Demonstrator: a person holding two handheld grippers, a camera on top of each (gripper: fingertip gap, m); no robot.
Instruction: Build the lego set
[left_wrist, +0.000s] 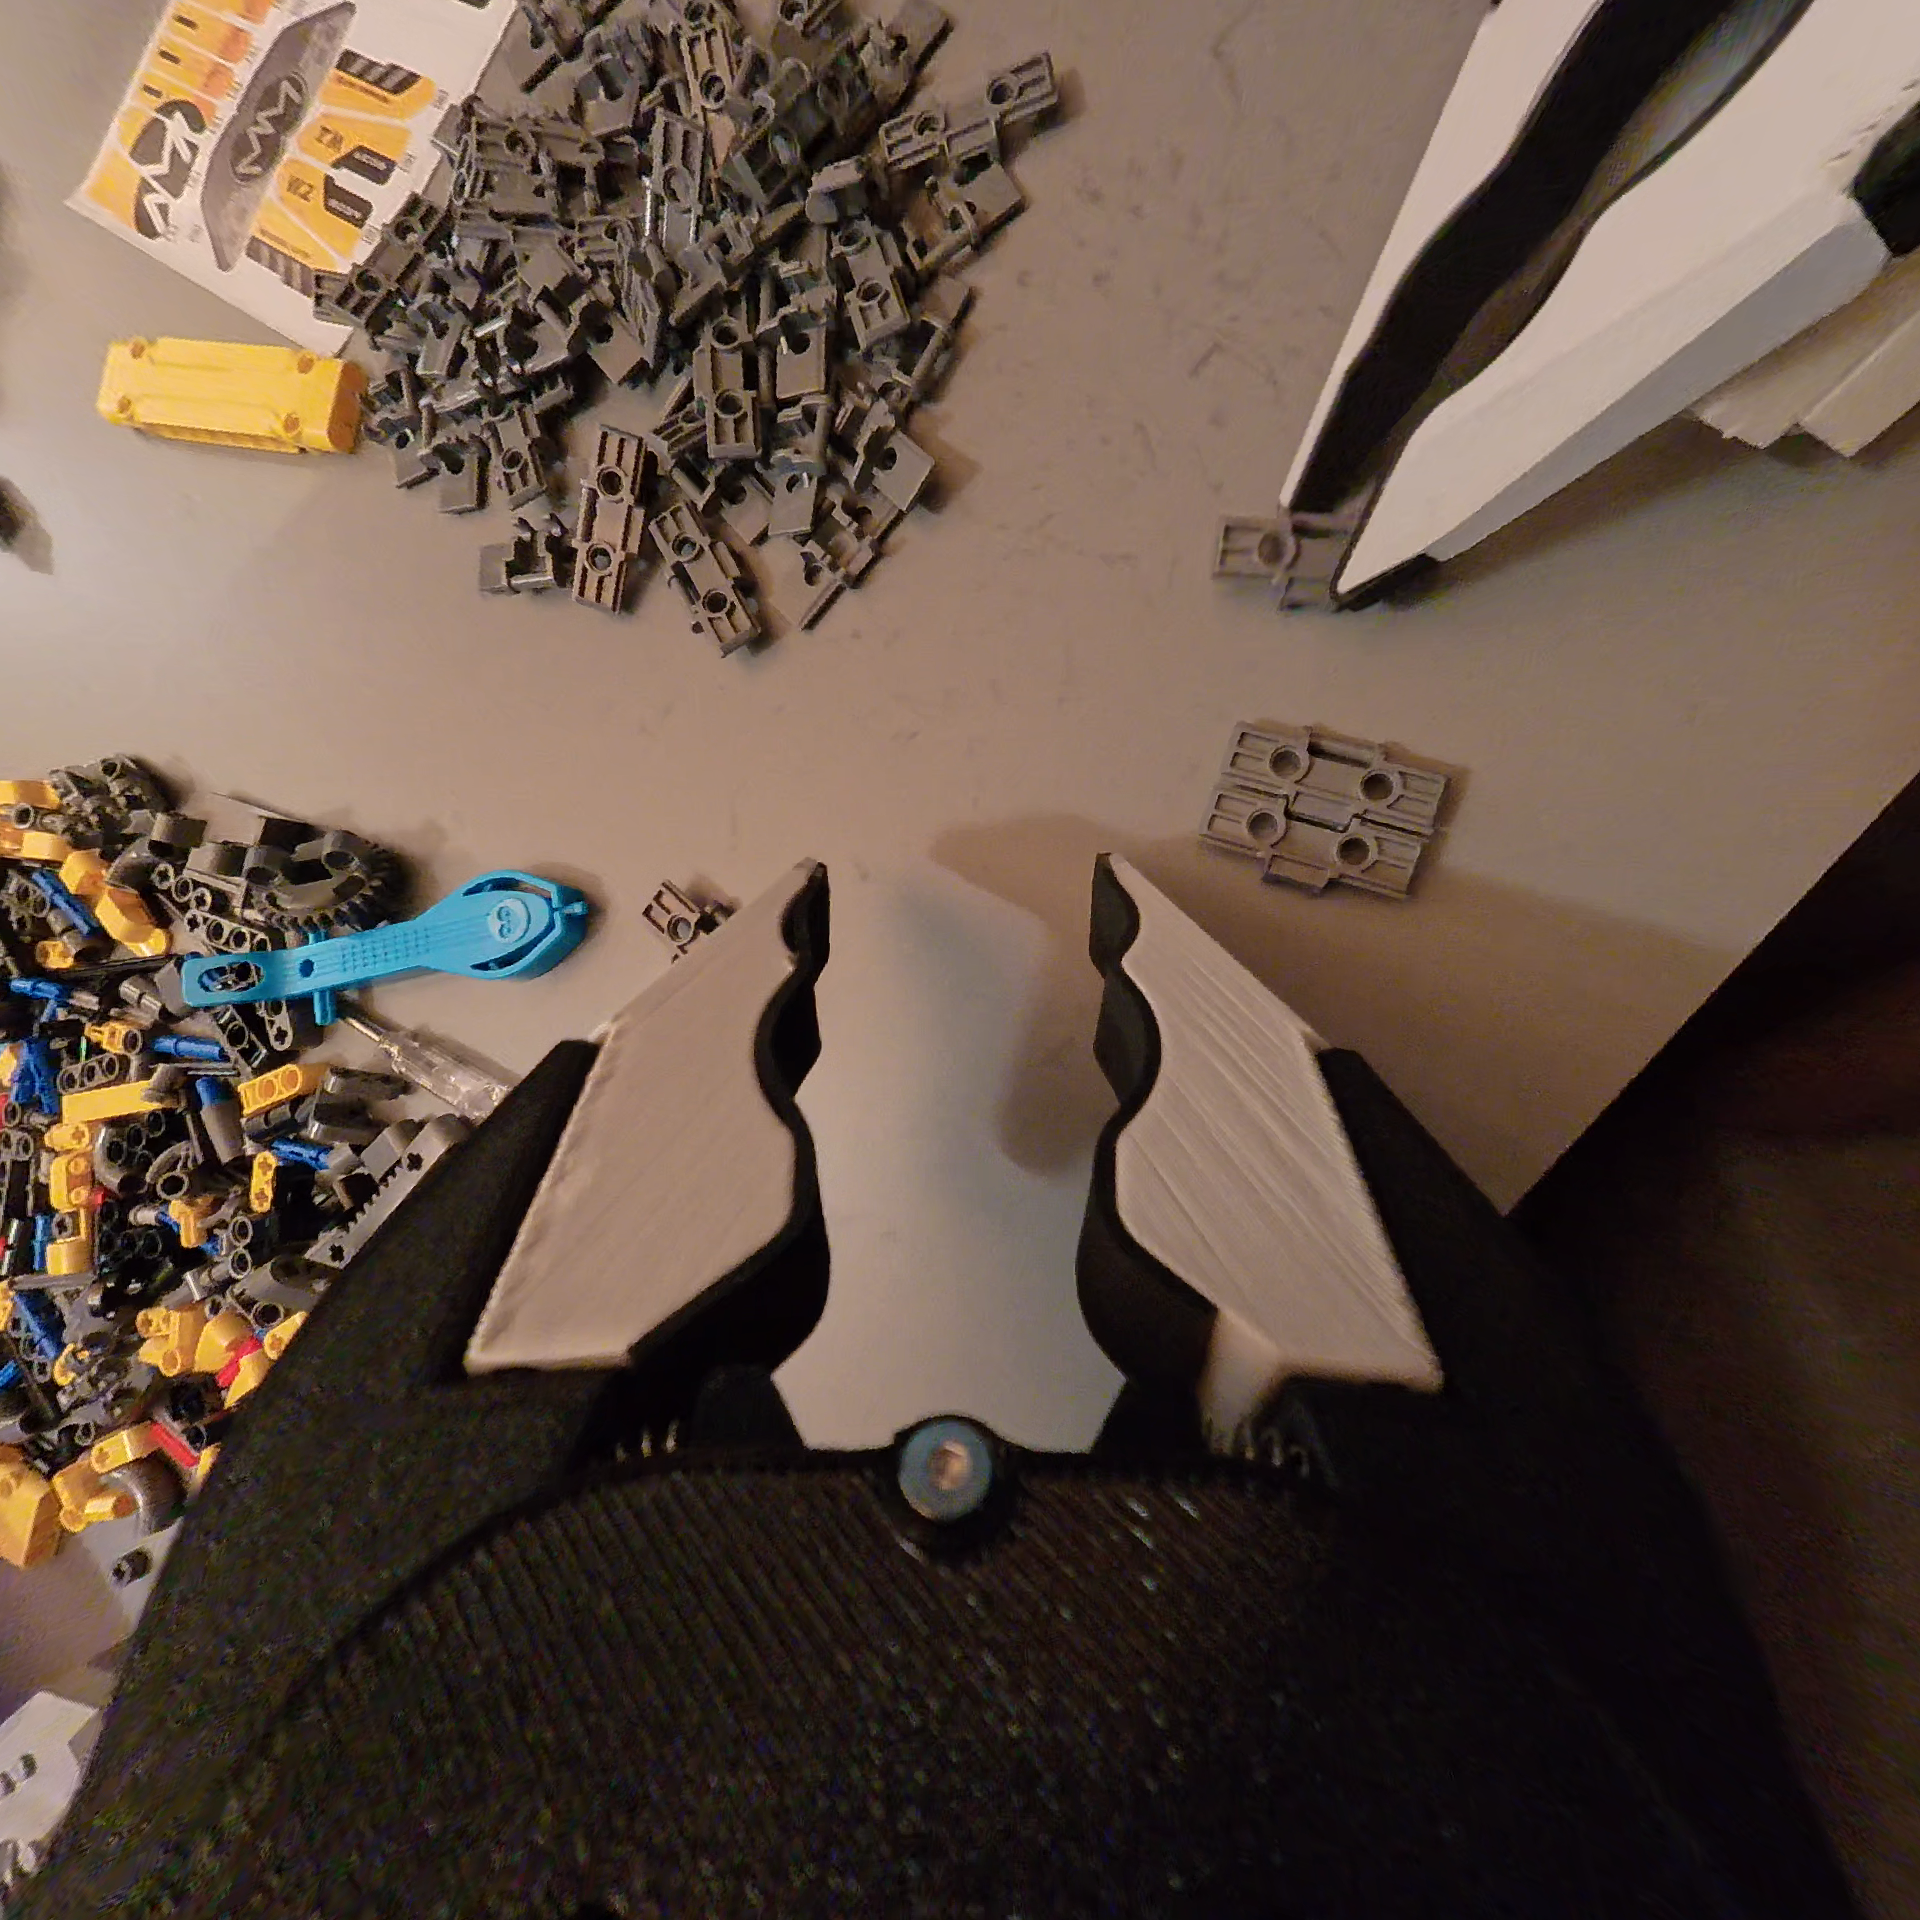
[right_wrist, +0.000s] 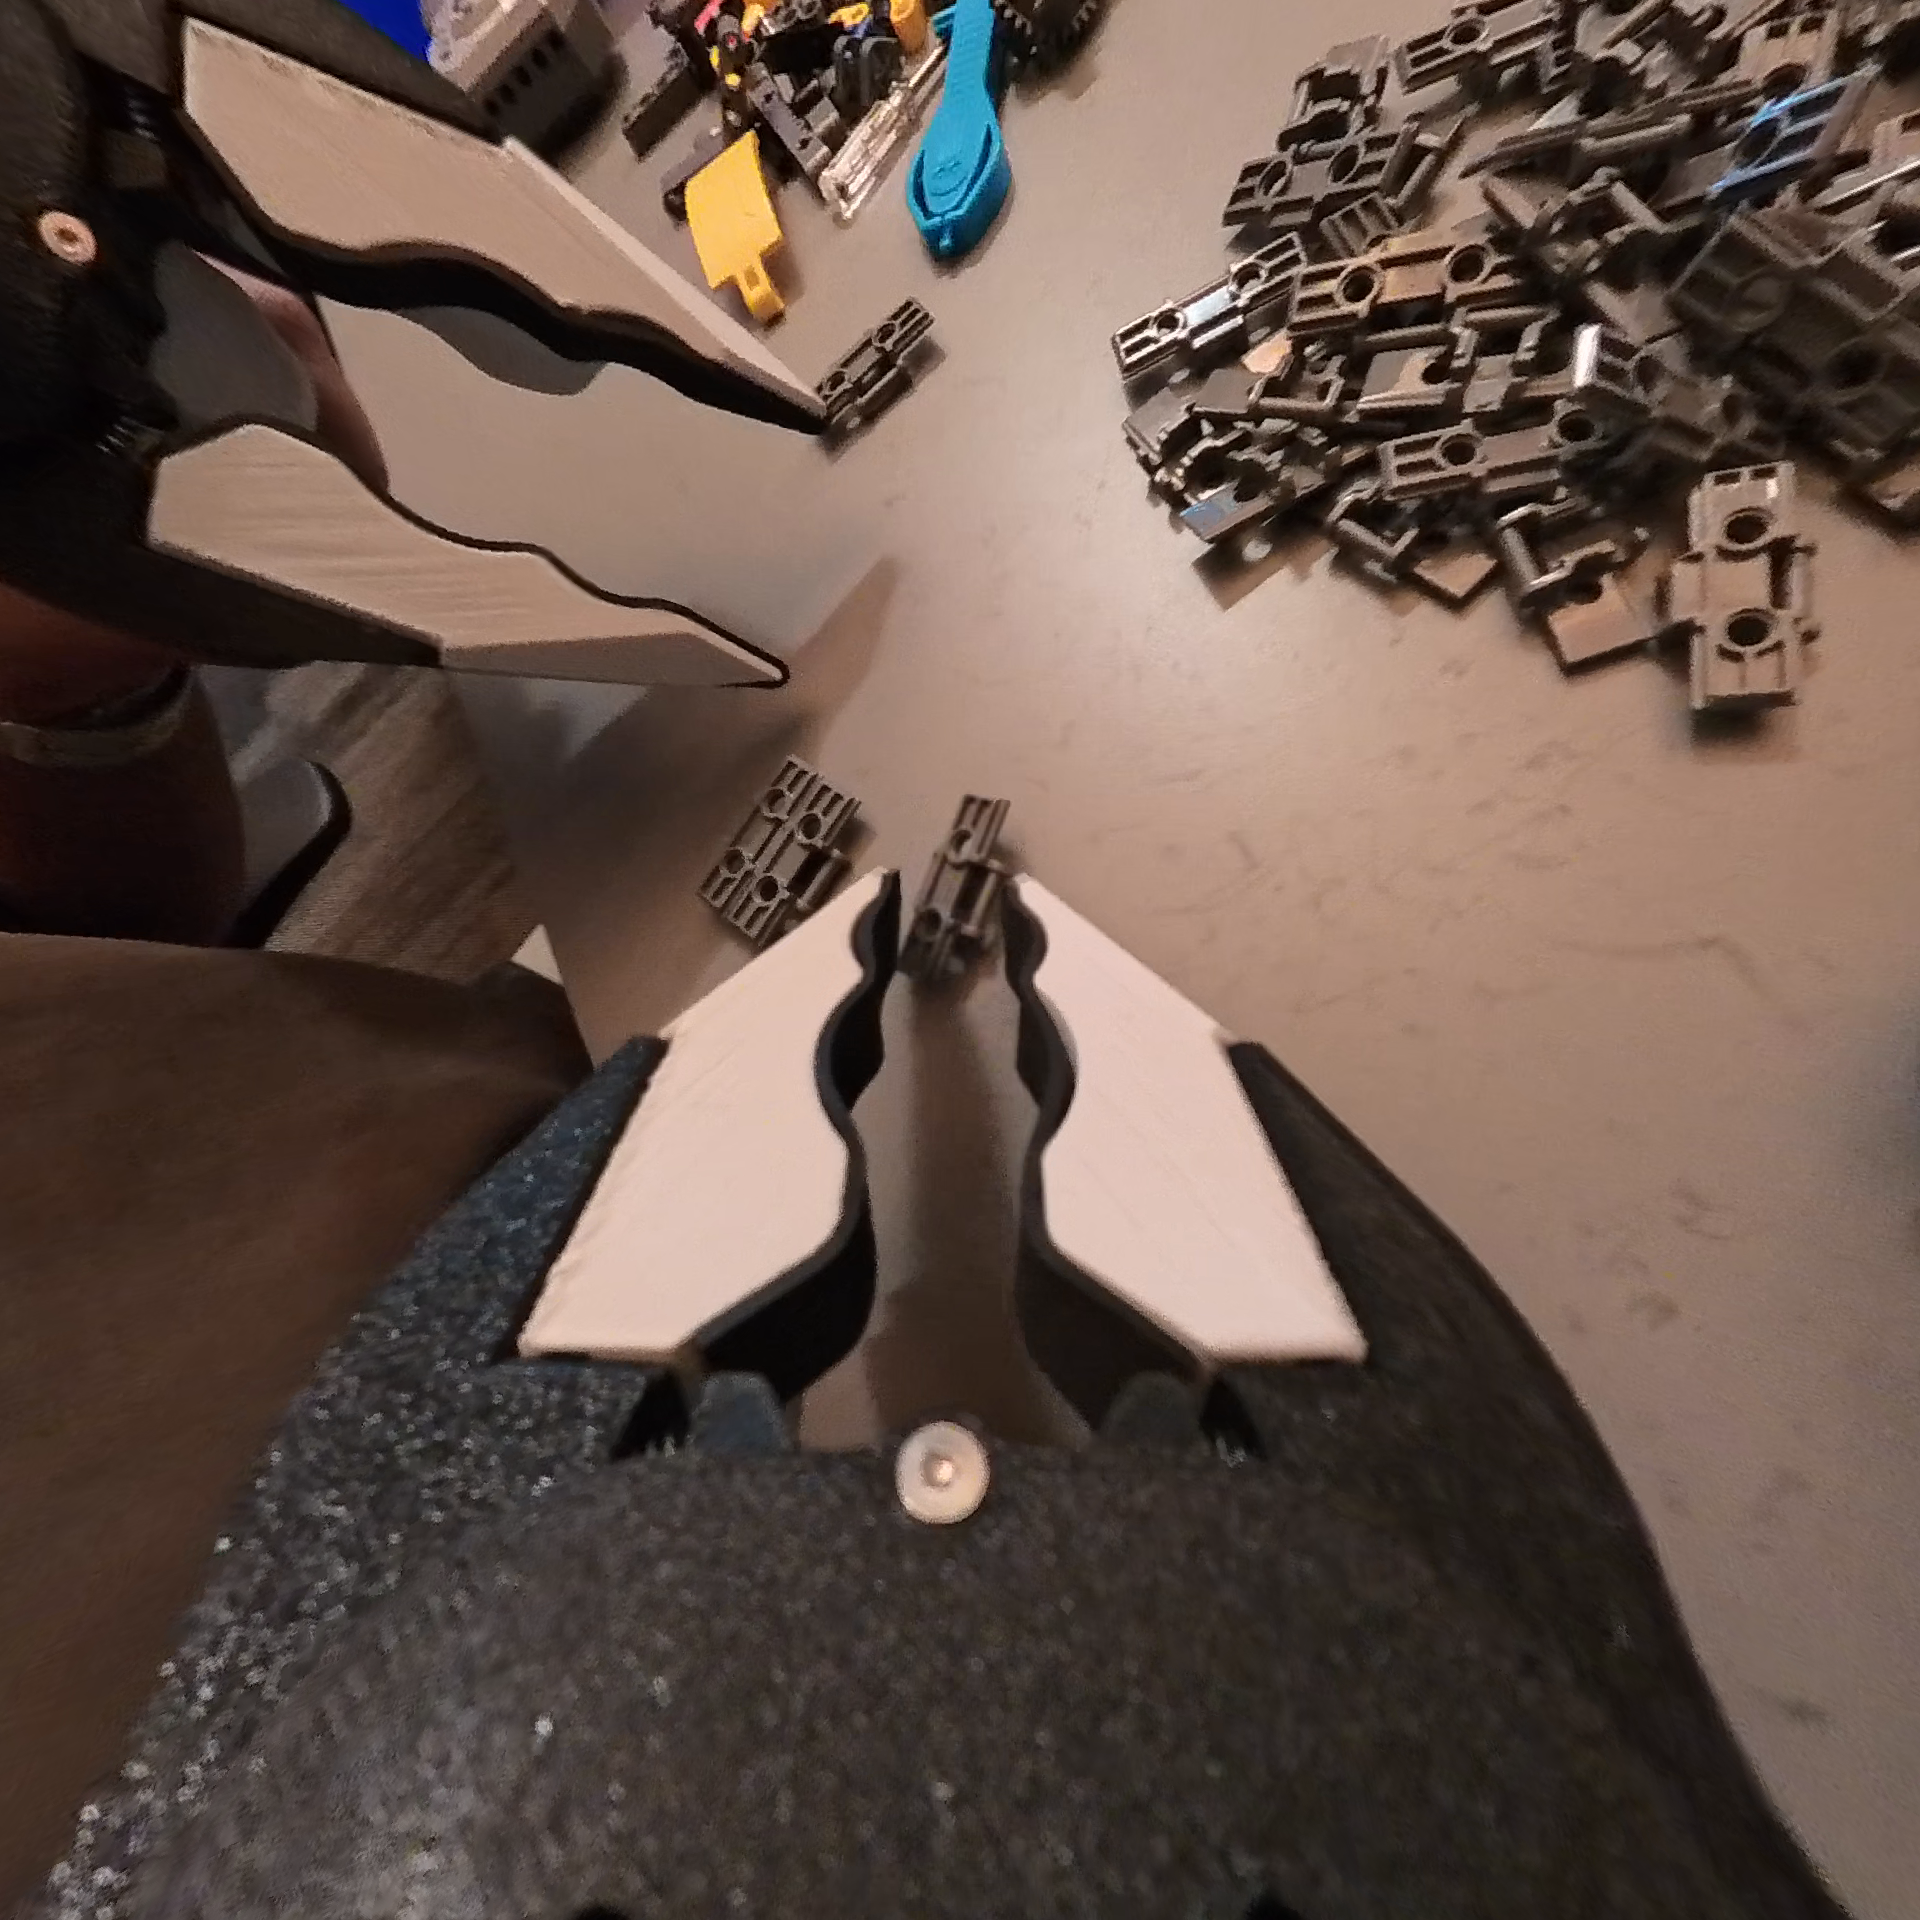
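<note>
Grey joined links (left_wrist: 1327, 805) lie near your empty, spread left gripper (left_wrist: 961, 914); your right gripper (right_wrist: 951, 904) pinches another track link (right_wrist: 961, 894); pile (left_wrist: 686, 281) remains far.

Matt grey plastic track links (left_wrist: 686, 281) lie on a smooth table (left_wrist: 1039, 665).

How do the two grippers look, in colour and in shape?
Both look alike. The left gripper and the right gripper each have two pale grey, ridged fingers tapering to pointed tips, with black wavy pads along the inner edges. The bodies are black and rough-textured, with a round silver screw at the middle. No cables or markings show.
</note>
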